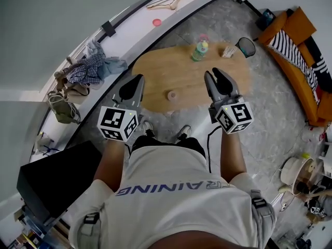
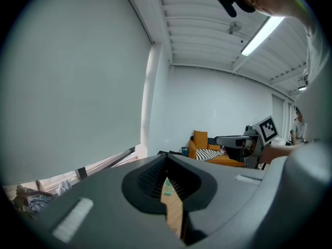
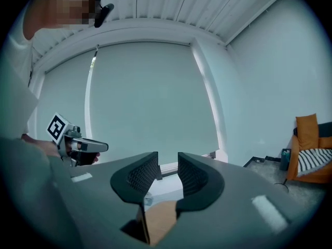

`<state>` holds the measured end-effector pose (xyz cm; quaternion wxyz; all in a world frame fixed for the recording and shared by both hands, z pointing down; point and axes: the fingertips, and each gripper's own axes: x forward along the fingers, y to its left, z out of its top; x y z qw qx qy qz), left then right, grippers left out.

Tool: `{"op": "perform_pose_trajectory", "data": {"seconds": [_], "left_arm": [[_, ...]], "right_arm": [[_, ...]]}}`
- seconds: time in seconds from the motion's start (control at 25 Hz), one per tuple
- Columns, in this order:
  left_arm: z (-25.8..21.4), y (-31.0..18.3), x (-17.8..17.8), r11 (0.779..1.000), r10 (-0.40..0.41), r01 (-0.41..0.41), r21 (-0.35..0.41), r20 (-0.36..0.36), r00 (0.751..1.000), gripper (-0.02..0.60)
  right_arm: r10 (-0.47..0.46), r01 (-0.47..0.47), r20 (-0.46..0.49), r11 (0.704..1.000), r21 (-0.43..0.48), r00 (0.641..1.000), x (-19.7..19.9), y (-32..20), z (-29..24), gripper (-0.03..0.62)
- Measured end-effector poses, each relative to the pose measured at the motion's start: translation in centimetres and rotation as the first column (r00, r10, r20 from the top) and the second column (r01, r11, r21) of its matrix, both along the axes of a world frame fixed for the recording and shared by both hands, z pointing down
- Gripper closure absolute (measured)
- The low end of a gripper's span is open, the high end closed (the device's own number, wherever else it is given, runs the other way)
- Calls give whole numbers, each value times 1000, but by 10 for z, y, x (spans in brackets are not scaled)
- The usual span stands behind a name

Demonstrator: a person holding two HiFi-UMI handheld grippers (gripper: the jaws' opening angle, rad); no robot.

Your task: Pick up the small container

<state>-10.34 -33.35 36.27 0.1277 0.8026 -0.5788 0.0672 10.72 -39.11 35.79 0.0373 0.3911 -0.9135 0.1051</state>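
while the person stands at the near edge of the oval wooden table (image 1: 155, 66), both grippers are held out over it in the middle of the head view, side by side and well apart. the left gripper (image 1: 136, 80) has its jaws closed, the tips meeting with nothing between them; its own view shows only a sliver of the table through the slit lower down. the right gripper (image 1: 218, 72) has its jaws a little apart, with a narrow gap between the ribbed pads (image 3: 142, 175), and nothing stands in that gap.

the small container (image 1: 171, 95) sits on the table close to its near edge, in the centre of the head view. it is between the two grippers and touched by neither.

further up the frame on the table stands a green bottle (image 1: 199, 50) with a pink cap. to its right is a small tan object (image 1: 228, 51) beside a dark round thing (image 1: 247, 46). an orange sofa (image 1: 298, 56) with a striped throw (image 1: 290, 45) fills the upper right. a heap of clothes (image 1: 93, 67) lies on a ledge at the upper left.
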Motion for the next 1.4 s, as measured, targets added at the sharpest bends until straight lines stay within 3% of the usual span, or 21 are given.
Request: {"op": "perform_pose_trajectory", "data": {"seconds": [0.44,0.8,1.04,1.24,1.4], "left_arm": [[-8,-2,-8,1000,8,-8,17,-11,1000,578],[6,2,-7,1000,2,-2,-12,-17,1000,578],[45,0,-10,996,-33,32,-78,-8,999,578],[97,10,-29,978,-114,109,-176,-19,993,578],[146,7,-30,969,-134,131,-209,-3,991,578]], "right_arm": [[-54,55,-56,998,18,997,-20,8,-4,222],[-98,96,-88,995,-33,991,-25,17,23,129],[-179,157,-131,974,-161,975,-34,18,99,106],[-254,210,-91,916,-341,963,-52,28,188,97],[-290,224,-127,898,-380,949,-62,24,253,86]]}}
